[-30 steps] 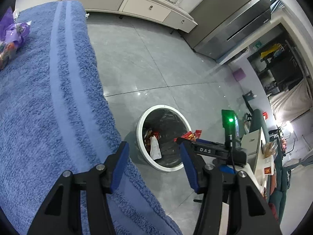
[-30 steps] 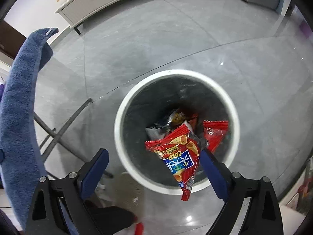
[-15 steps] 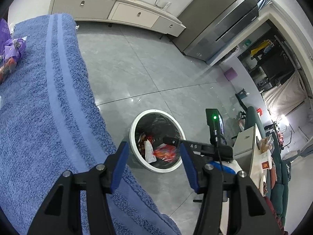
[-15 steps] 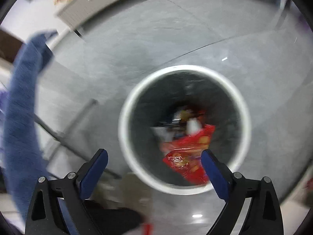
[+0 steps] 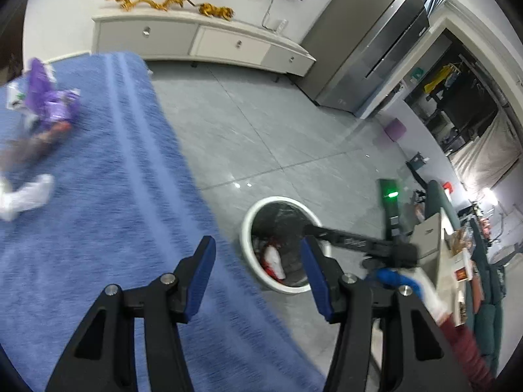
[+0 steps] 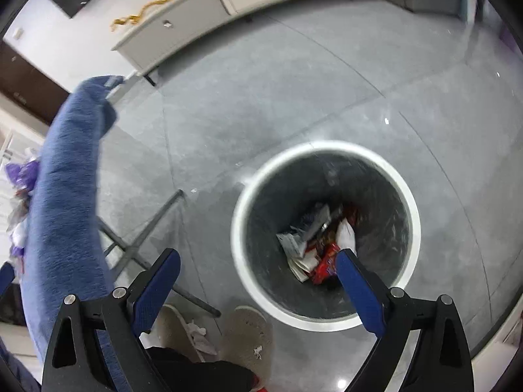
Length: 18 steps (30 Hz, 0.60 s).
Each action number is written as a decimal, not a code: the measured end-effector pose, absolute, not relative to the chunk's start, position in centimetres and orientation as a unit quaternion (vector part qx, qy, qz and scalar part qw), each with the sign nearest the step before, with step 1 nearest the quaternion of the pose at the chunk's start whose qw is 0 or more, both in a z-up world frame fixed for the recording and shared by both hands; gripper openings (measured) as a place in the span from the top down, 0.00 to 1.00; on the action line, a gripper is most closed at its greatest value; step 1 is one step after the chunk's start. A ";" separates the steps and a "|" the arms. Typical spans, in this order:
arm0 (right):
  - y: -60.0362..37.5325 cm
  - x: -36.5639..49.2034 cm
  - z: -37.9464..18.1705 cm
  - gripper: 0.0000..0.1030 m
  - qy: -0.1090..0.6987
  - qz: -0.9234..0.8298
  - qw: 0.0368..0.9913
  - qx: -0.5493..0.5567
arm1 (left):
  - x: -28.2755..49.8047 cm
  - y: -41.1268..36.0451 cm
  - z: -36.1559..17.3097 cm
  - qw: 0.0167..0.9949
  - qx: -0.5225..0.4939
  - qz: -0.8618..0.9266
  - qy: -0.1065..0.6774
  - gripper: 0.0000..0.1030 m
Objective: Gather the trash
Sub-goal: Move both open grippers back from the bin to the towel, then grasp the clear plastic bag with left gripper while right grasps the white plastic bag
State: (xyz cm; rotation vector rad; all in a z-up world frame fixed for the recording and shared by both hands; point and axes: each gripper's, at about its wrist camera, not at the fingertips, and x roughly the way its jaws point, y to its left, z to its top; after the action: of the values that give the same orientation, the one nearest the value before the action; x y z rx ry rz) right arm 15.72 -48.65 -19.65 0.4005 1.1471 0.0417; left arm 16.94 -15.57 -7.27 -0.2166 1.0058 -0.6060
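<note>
Now the red snack packet that hung in the right gripper a second ago lies in the white bin with other wrappers; its fingers stand apart, empty. The left gripper, fingers also apart and empty, looks over the blue-towelled worktop, where a purple wrapper and white paper wait. Grey tiled floor, a long white cabinet beyond.

Both wrist views downward, sharing bin
</note>
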 end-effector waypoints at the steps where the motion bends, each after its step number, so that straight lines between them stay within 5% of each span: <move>1: -48.1 15.6 -18.7 0.07 0.530 0.028 0.827 0.187 | 16.6 -14.5 -7.1 0.833 -0.096 -0.277 0.469 0.49; 8: -40.2 15.7 -12.4 0.07 0.470 0.107 0.865 0.139 | 14.2 -4.3 -6.4 0.873 -0.091 -0.200 0.435 0.49; 14: -30.7 16.4 -8.7 0.25 0.443 0.201 0.872 0.063 | 13.1 6.6 -5.8 0.904 -0.071 -0.122 0.403 0.49; 18: -24.0 16.7 -7.4 0.29 0.429 0.268 0.863 0.011 | 13.7 12.4 -5.6 0.911 -0.064 -0.091 0.397 0.49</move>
State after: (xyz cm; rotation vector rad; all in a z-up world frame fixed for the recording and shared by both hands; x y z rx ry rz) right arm 16.75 -23.99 -7.45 0.0226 0.9002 0.5611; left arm 13.73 12.37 -5.59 -0.1314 0.8191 -0.1875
